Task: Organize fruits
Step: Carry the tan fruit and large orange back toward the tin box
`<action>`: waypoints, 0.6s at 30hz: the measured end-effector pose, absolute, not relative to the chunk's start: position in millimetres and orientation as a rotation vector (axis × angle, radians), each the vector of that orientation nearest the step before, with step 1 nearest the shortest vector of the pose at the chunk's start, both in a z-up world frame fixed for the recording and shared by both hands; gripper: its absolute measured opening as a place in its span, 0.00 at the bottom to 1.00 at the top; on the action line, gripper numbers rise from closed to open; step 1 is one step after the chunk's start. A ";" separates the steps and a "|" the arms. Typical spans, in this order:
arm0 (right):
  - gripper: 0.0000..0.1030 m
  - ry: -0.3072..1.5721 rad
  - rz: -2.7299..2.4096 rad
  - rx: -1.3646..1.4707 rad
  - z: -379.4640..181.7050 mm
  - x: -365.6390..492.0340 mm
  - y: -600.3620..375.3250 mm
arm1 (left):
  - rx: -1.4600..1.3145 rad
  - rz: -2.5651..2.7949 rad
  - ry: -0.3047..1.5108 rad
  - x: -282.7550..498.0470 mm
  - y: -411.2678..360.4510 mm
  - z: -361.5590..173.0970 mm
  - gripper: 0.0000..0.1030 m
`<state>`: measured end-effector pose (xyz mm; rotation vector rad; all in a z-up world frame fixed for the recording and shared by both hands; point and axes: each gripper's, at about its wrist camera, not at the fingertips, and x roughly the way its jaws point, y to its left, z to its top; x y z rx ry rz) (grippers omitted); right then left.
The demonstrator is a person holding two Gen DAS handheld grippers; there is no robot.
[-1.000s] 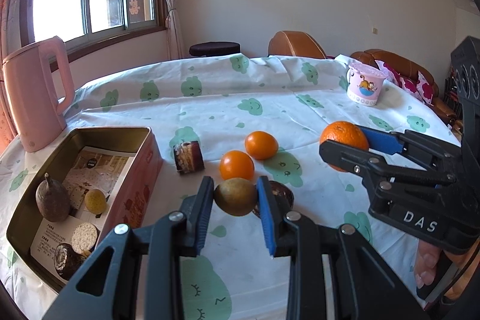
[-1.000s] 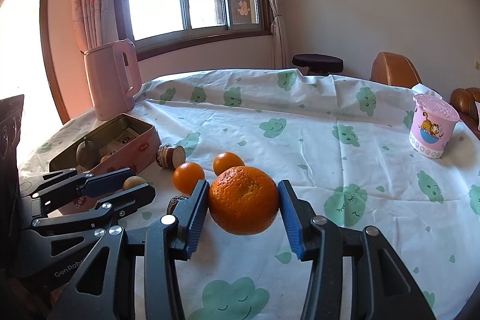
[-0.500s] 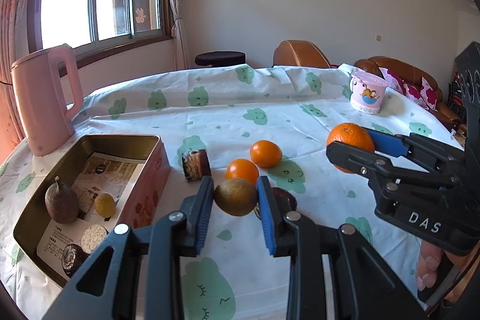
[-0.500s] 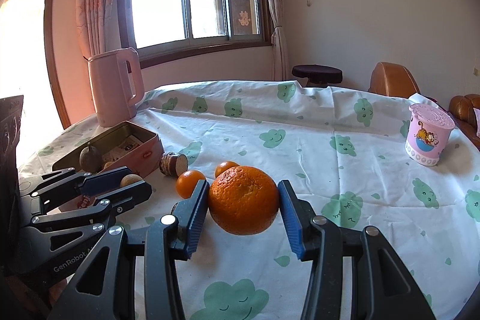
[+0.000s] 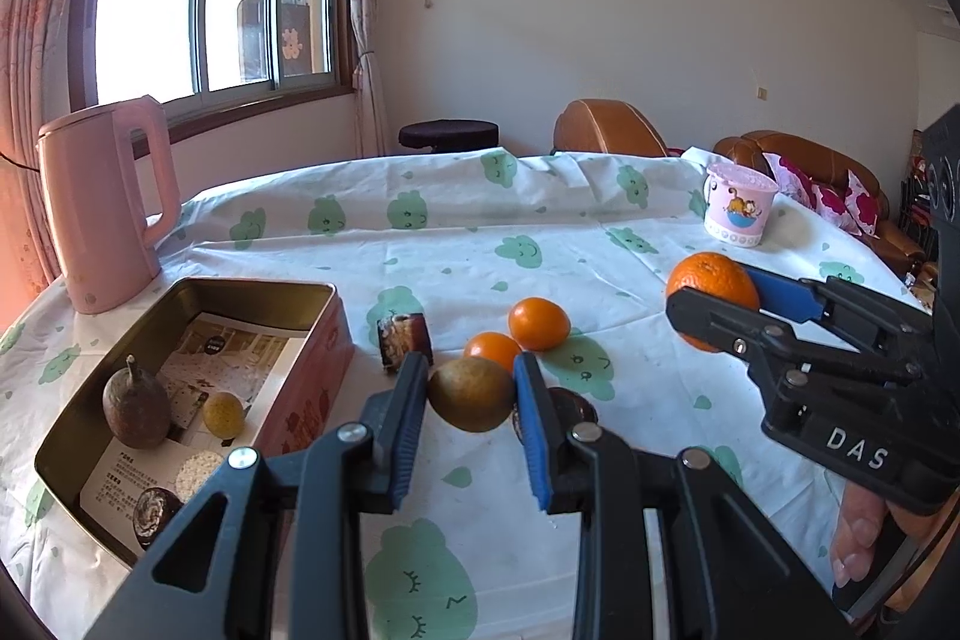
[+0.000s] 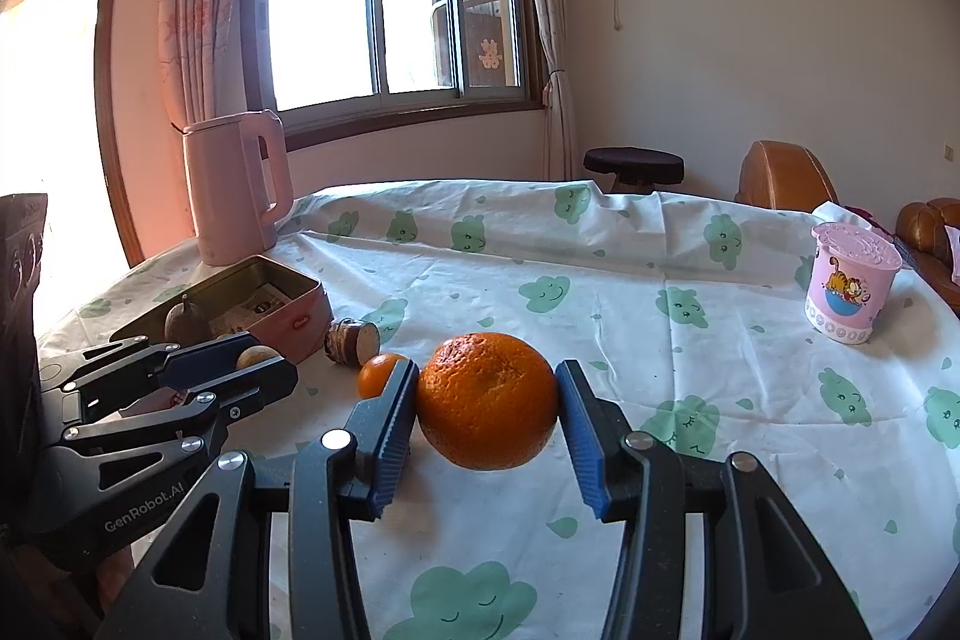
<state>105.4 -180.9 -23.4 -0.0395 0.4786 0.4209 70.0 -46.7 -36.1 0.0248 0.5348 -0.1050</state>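
My left gripper is shut on a brown-green round fruit, held above the tablecloth right of the open tin box. The box holds a brown pear-shaped fruit and a small yellow fruit. My right gripper is shut on a large orange, held above the table; it also shows in the left wrist view. Two small oranges and a dark fruit lie on the cloth. The left gripper also shows in the right wrist view.
A pink kettle stands behind the box at the left. A cut brown piece lies by the box's right end. A pink cartoon cup stands at the far right. Brown sofas and a stool are beyond the table.
Both grippers have risen and tilted up a little while keeping their fruits; the table objects sit lower in both views.
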 end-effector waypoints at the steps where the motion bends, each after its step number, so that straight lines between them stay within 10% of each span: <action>1: 0.48 0.475 0.421 -0.040 -23.2 104.7 -181.0 | 0.024 -0.104 0.533 69.6 -46.3 -35.8 0.30; 18: 0.48 0.415 0.423 -0.040 -18.7 94.6 -182.7 | 0.003 -0.095 0.490 62.8 -42.1 -32.2 0.30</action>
